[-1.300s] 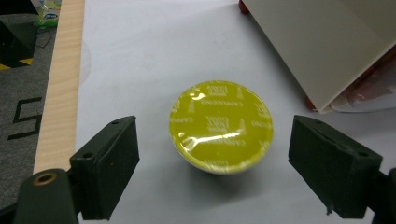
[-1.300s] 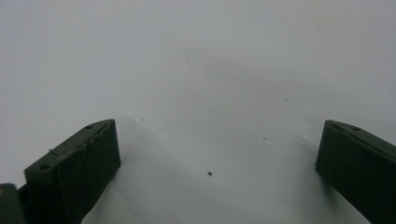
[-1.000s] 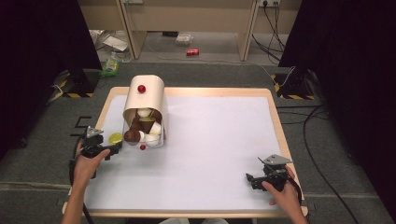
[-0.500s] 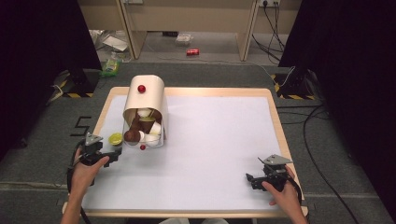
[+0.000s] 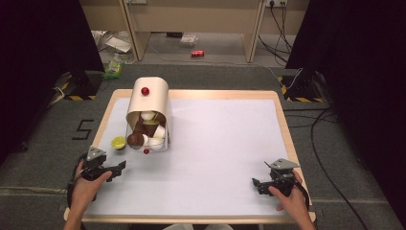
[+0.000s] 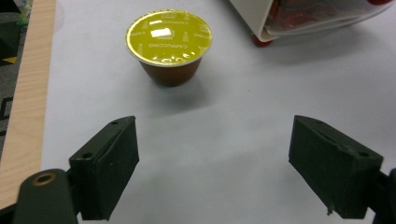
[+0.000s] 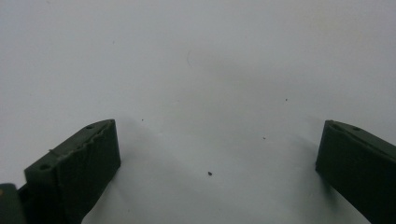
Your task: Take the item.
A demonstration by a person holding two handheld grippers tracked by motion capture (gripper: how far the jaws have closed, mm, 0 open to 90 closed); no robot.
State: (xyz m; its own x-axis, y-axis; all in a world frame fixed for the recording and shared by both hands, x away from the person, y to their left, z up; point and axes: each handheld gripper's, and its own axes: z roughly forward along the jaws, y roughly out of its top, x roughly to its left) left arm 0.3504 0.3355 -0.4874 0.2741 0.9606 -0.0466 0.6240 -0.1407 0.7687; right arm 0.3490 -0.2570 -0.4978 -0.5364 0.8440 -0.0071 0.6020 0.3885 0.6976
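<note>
A coffee capsule (image 5: 118,142) with a yellow-green foil lid (image 6: 168,37) and brown body stands on the white table sheet, just left of a tipped-over cream container (image 5: 149,111) holding several capsules. My left gripper (image 5: 120,167) sits near the table's front left, open, with the capsule a short way ahead of its jaws and nothing between them. In the left gripper view the left gripper (image 6: 214,170) points at bare sheet below the capsule. My right gripper (image 5: 256,184) rests at the front right, open (image 7: 217,170) over bare sheet.
A small red ball (image 5: 145,91) sits on top of the container and another red piece (image 5: 146,151) lies at its mouth. The wooden table edge (image 5: 106,110) runs along the left. Cables, a red can (image 5: 197,53) and clutter lie on the floor beyond.
My left gripper has drawn back from the capsule toward the table's front left. The capsule stays standing beside the container. The right gripper has not moved.
</note>
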